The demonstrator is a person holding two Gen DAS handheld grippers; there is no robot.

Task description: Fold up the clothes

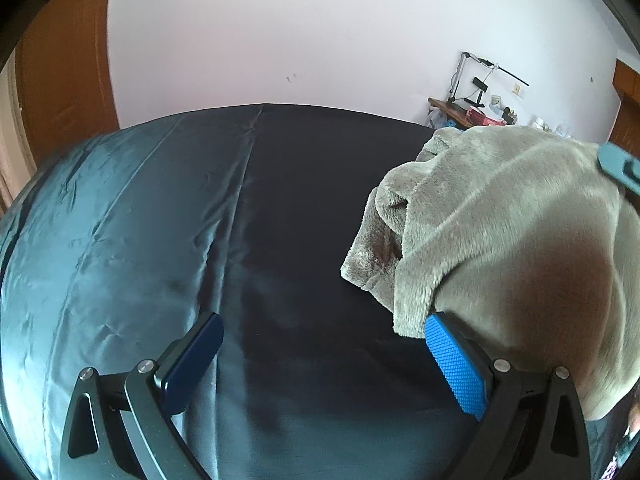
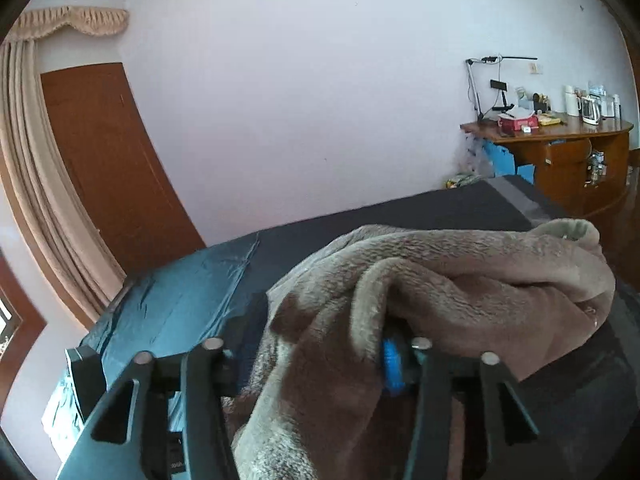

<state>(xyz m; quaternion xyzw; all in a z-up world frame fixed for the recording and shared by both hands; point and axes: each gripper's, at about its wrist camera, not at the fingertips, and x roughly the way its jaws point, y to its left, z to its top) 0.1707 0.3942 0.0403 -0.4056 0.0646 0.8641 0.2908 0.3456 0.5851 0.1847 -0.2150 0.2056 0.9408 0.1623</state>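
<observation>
A fuzzy grey-brown fleece garment (image 2: 440, 280) is bunched between the right claw (image 2: 312, 364); grip uncertain. The left claw (image 1: 324, 364) is released over the dark satin-sheeted bed (image 1: 160, 240).

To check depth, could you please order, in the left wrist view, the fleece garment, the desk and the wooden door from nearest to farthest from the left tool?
1. Fleece garment, draped against its right finger.
2. Wooden door, far left.
3. Desk, far right corner; too close to call with the door.

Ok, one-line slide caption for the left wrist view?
Left gripper open over dark bedsheet; grey fleece garment draped beside it.
</observation>
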